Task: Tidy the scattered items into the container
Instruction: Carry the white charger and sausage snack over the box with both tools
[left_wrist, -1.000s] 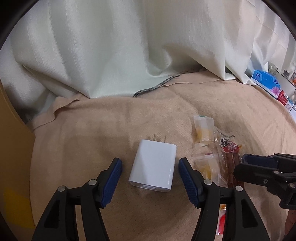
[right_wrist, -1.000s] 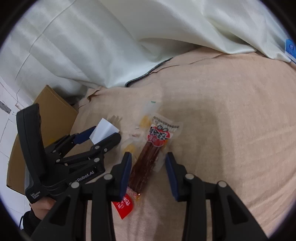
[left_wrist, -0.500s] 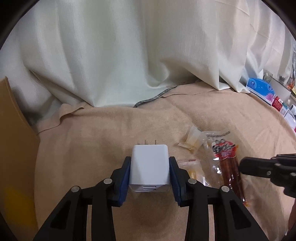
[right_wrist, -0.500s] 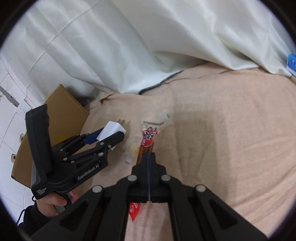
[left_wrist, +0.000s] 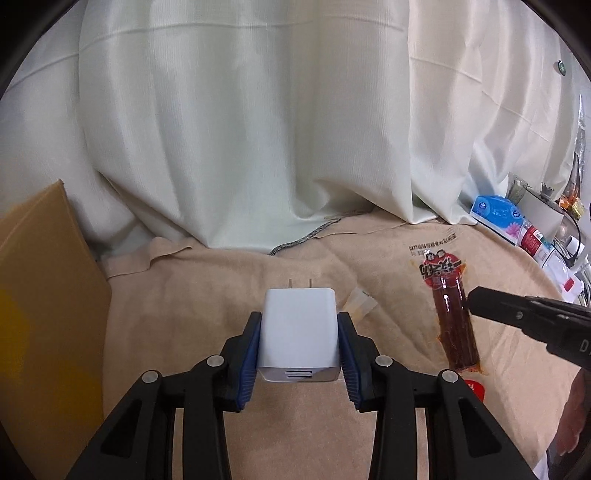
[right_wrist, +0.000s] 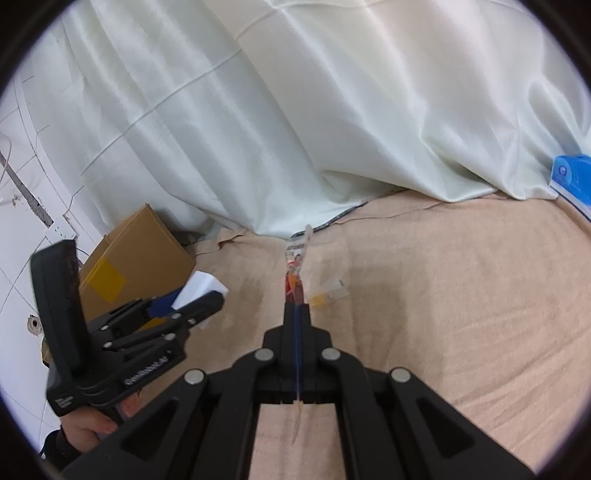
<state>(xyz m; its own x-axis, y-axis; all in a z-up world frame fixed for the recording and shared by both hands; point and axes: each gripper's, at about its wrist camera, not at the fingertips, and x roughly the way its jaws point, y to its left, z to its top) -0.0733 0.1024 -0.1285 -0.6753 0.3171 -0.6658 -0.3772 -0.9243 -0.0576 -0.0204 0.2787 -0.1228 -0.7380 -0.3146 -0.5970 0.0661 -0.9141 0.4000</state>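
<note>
Two items are held at once. The charger (left_wrist: 298, 330) is a white, rounded block with two metal prongs pointing away and a slot in its near face; the left gripper (left_wrist: 300, 345) has its blue pads (left_wrist: 248, 354) pressed on both its sides, above the tan blanket (left_wrist: 207, 288). The snack pack (left_wrist: 452, 314) is a clear sleeve with a red-and-black label over two dark reddish sticks; the right gripper (right_wrist: 297, 314) is pinched tight on its lower part, and it stands edge-on above the blanket. A small clear sachet (left_wrist: 360, 304) with yellow contents lies on the blanket just right of the charger. A red packet (left_wrist: 476, 389) shows under the snack pack. A cardboard box (left_wrist: 40, 314) stands at the blanket's left edge, and a white curtain (left_wrist: 258, 129) hangs along the far edge. A blue tissue pack (left_wrist: 496, 212) sits at the far right corner.
</note>
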